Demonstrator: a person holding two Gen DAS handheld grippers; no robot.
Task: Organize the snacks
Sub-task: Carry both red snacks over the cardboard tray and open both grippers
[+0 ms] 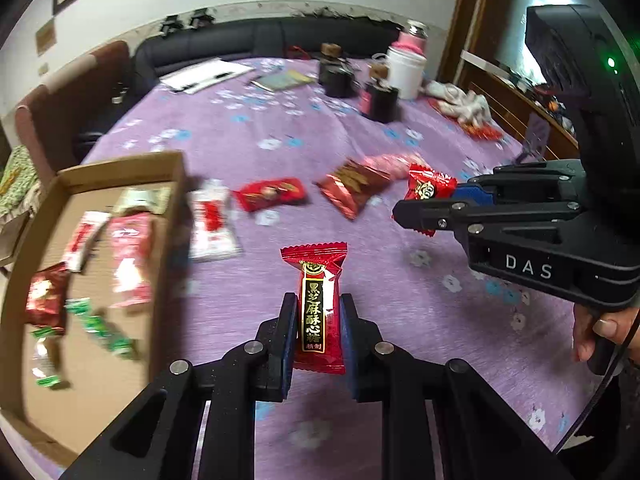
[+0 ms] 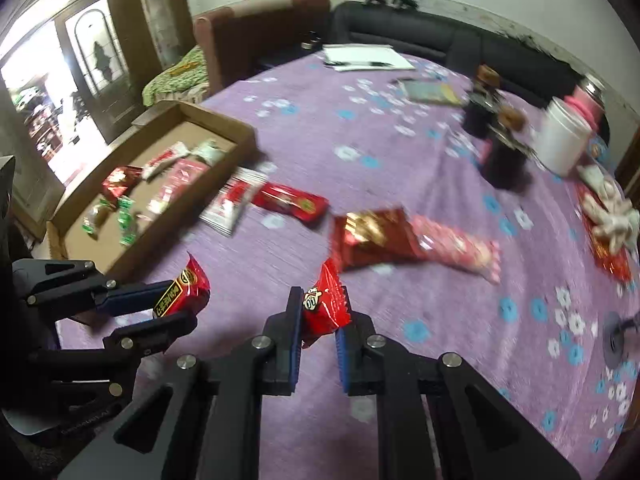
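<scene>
My left gripper (image 1: 318, 312) is shut on a red candy with a black and gold label (image 1: 318, 304), held above the purple tablecloth; it also shows in the right wrist view (image 2: 182, 294). My right gripper (image 2: 318, 304) is shut on a small red candy with a cartoon face (image 2: 324, 308), also seen in the left wrist view (image 1: 428, 190). A shallow cardboard box (image 1: 100, 392) at the left holds several wrapped snacks. Loose on the cloth lie a white and red packet (image 2: 234, 202), a red bar (image 2: 292, 202), a dark red bag (image 2: 372, 236) and a pink packet (image 2: 460, 248).
At the far side of the table (image 2: 440, 320) stand two dark jars (image 2: 504, 156), a white container (image 2: 562, 142), a pink flask (image 2: 588, 100), papers (image 2: 366, 56) and a booklet (image 2: 430, 90). A red and white bundle (image 2: 612, 224) lies at the right edge. Sofas stand behind.
</scene>
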